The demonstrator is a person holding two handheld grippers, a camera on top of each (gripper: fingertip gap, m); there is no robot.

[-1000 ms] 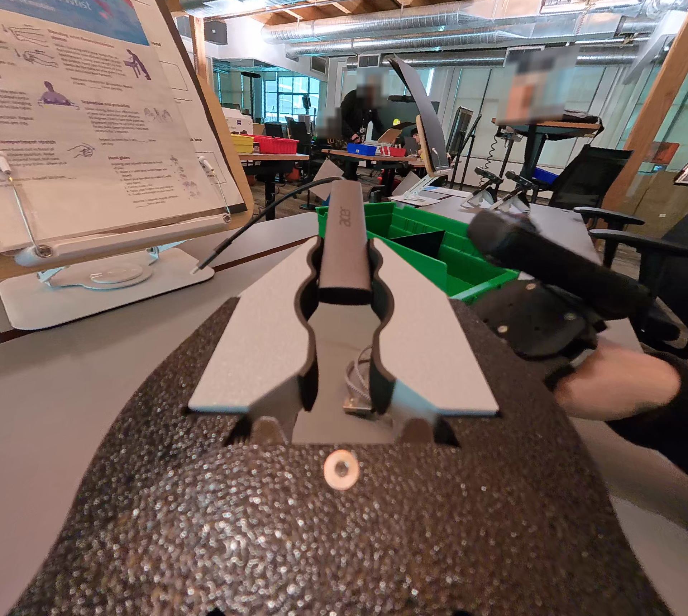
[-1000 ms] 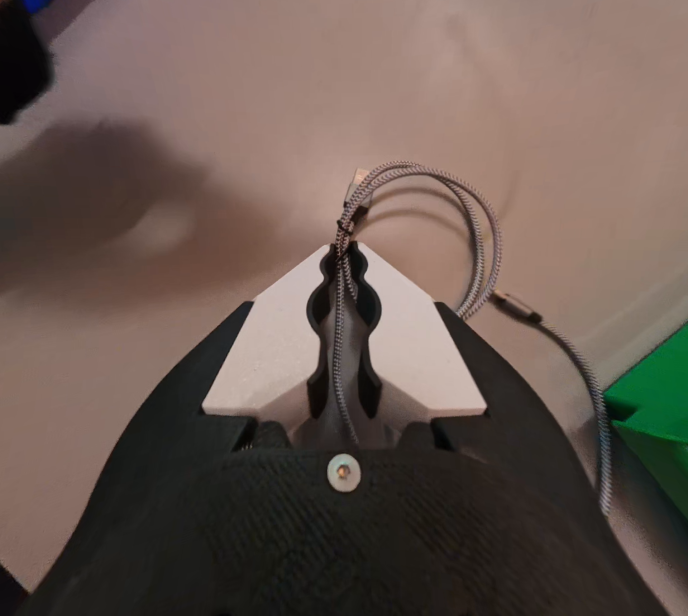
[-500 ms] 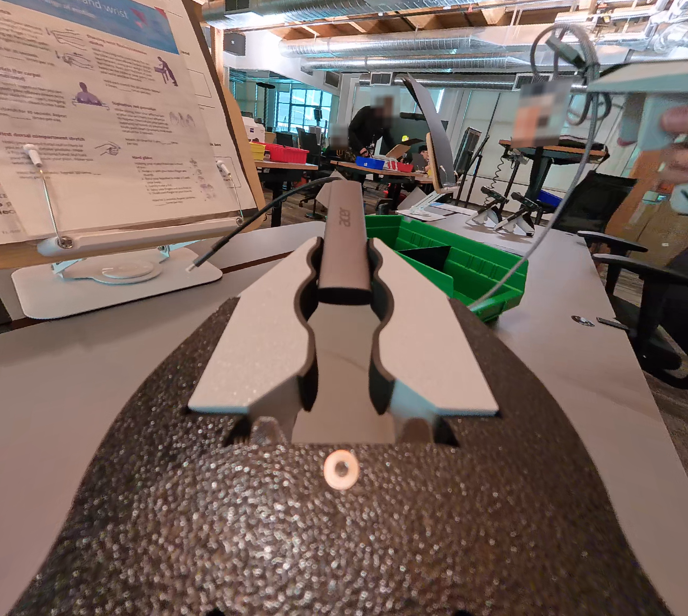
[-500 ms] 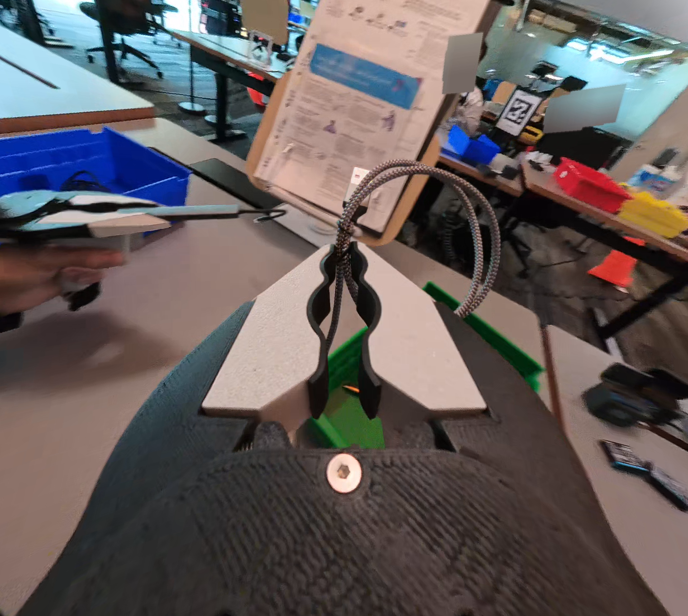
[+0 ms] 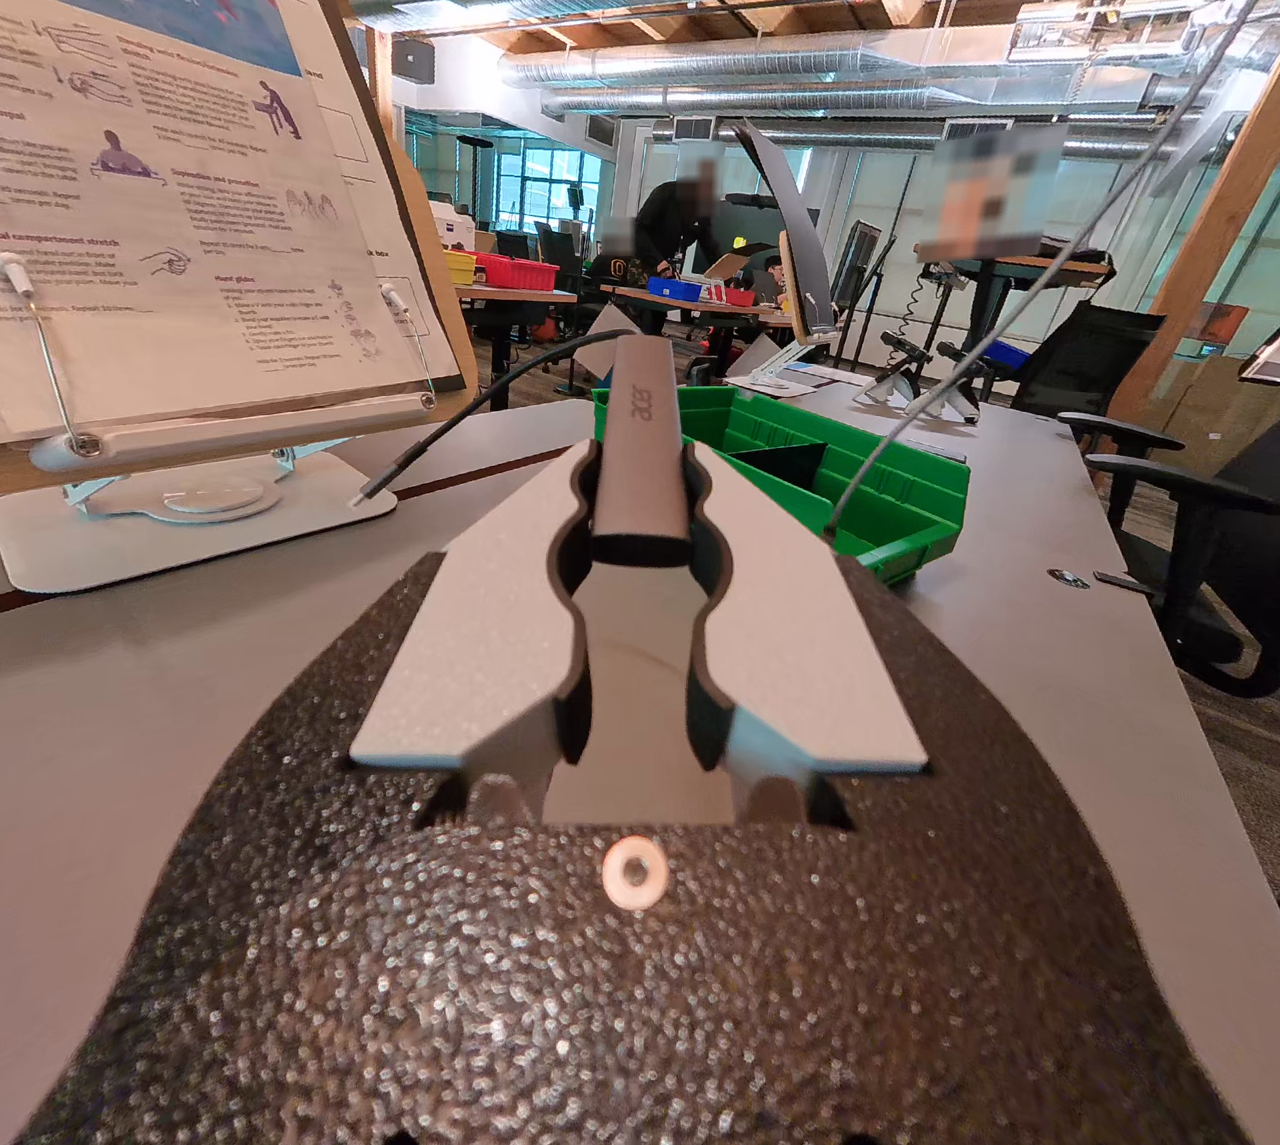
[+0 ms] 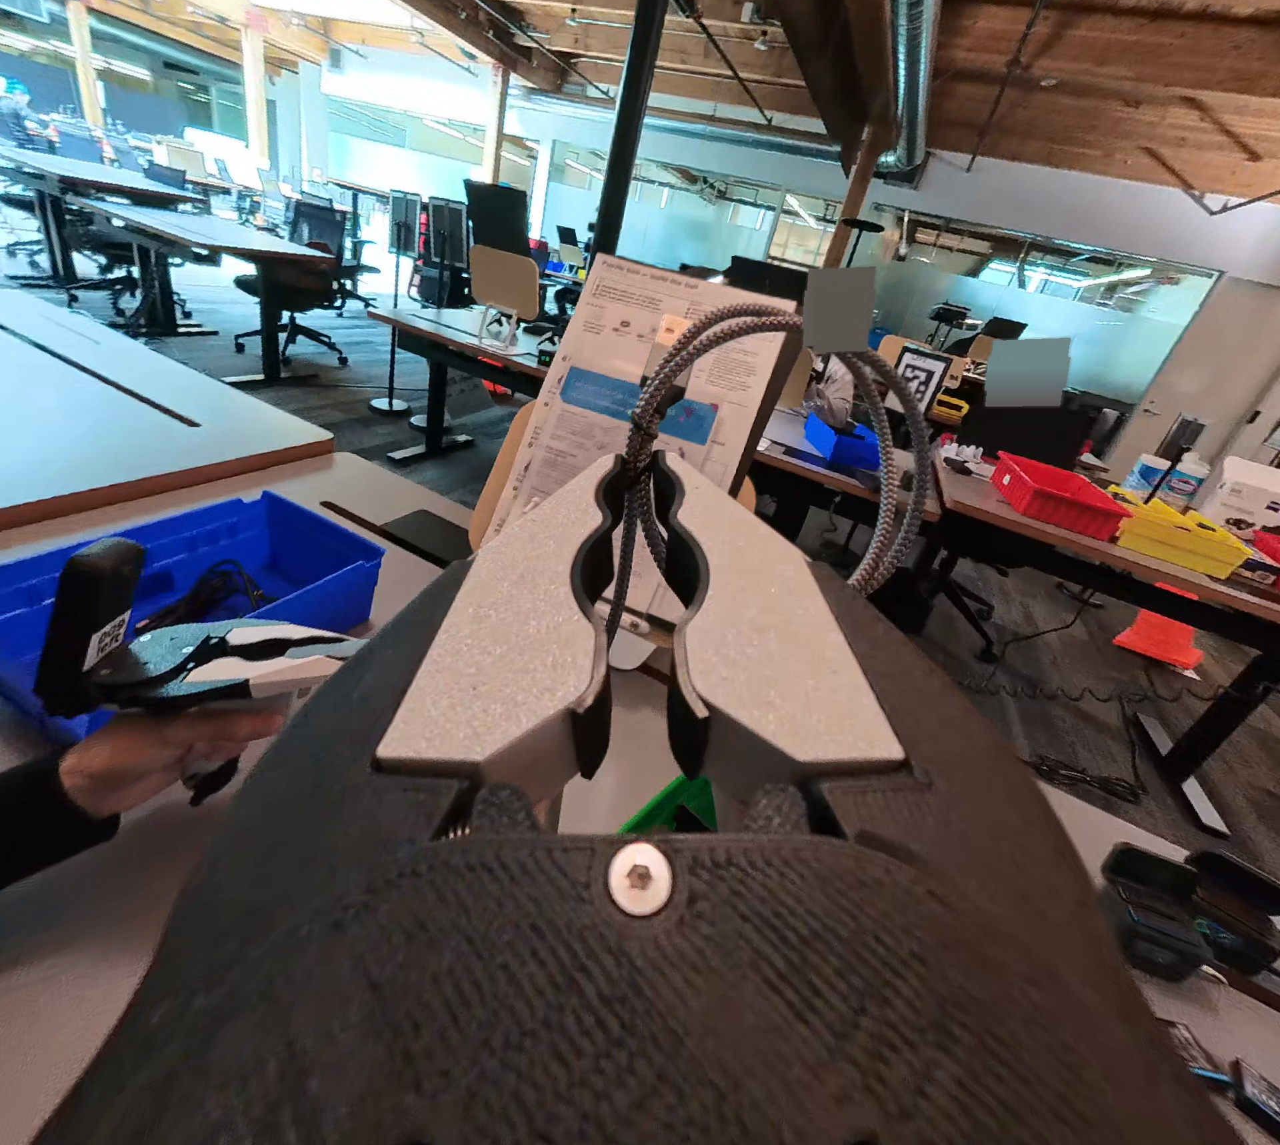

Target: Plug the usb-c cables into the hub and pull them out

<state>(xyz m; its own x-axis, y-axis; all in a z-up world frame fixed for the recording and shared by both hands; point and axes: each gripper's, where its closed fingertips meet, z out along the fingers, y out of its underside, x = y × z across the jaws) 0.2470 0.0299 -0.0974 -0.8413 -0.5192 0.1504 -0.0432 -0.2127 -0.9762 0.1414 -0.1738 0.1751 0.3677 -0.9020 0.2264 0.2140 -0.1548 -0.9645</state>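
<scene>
While my left claw (image 5: 641, 488) clamps the grey hub (image 5: 641, 447) between narrowly parted fingers, my right claw (image 6: 641, 488) pinches the doubled braided cable (image 6: 893, 454), looping above its tips.

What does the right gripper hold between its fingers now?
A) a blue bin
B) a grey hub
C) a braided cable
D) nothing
C: in the right wrist view the right gripper is shut on the braided cable, which loops up and down its right side.

Grey hub (image 5: 641, 454) clamped lengthwise, pointing forward; braided cable (image 6: 893, 461) pinched, looping upward.
</scene>
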